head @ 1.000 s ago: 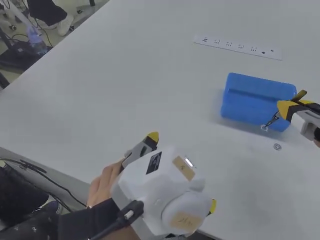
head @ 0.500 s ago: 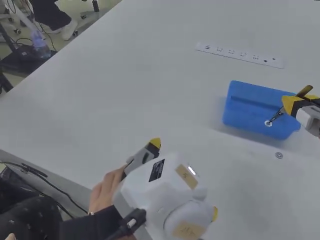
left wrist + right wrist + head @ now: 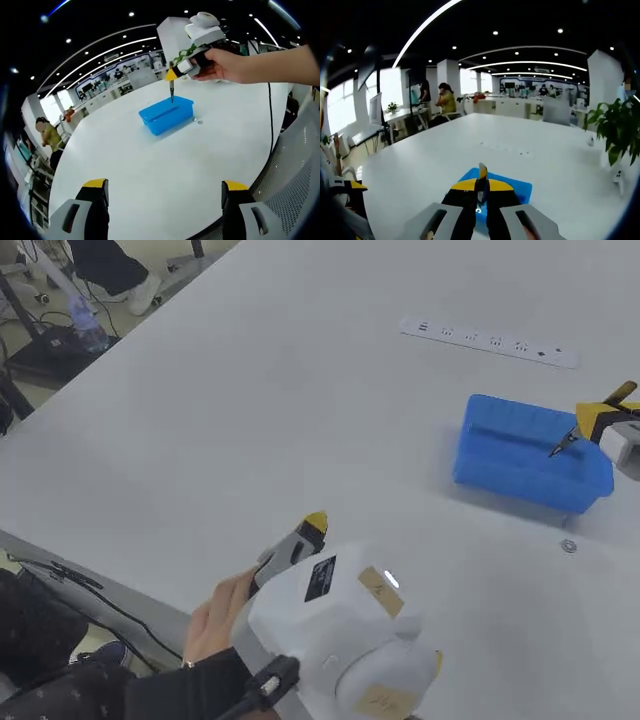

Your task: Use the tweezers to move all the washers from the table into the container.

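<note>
A blue container (image 3: 525, 455) stands at the right of the white table (image 3: 300, 410). My right gripper (image 3: 603, 420) is shut on thin tweezers (image 3: 565, 443), and their tips hang just over the container's inside; I see no washer at the tips. One washer (image 3: 569, 546) lies on the table just in front of the container. From the left gripper view, the tweezers (image 3: 172, 93) point down into the container (image 3: 167, 115) and the washer (image 3: 200, 121) lies beside it. My left gripper (image 3: 165, 200) is open and holds nothing, low near the table's near edge (image 3: 315, 525).
A white power strip (image 3: 490, 343) lies behind the container. The table's near edge runs along the lower left, with cables and chairs beyond it. People sit at desks in the background.
The right gripper carried the tweezers, with a washer at their tips, from in front of the container up over it. The washer no longer shows at the tips. Left gripper barely moved.
</note>
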Tool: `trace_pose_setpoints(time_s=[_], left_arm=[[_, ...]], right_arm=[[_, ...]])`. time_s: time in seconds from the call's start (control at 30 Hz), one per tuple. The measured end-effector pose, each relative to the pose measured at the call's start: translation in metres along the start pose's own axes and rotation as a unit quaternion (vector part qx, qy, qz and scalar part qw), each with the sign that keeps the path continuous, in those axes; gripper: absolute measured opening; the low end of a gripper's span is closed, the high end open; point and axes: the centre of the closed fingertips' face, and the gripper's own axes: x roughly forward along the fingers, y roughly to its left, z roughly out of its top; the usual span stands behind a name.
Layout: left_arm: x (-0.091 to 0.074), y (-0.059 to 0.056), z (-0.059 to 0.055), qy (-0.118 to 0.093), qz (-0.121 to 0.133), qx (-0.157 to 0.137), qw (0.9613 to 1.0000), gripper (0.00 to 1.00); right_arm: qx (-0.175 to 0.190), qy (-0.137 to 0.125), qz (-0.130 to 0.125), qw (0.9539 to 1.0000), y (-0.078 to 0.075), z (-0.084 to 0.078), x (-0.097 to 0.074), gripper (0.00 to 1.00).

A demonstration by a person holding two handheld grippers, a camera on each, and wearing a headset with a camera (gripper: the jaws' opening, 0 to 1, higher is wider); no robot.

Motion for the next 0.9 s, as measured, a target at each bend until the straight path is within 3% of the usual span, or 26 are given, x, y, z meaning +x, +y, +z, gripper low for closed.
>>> trace_pose_setpoints(time_s=[0.23, 0.73, 0.9], left_arm=[[0.000, 0.000, -0.001, 0.004, 0.000, 0.000, 1.0000, 0.96], [0.001, -0.002, -0.002, 0.006, -0.002, 0.005, 1.0000, 0.96], [0.002, -0.001, -0.003, 0.009, -0.001, 0.006, 0.9999, 0.95]], right_arm=[[0.003, -0.002, -0.005, 1.0000, -0.003, -0.002, -0.006, 0.02], [0.027, -0.014, -0.067, 0.9973, -0.055, -0.008, -0.038, 0.02], [0.033, -0.015, -0.086, 0.9956, -0.065, -0.011, -0.044, 0.02]])
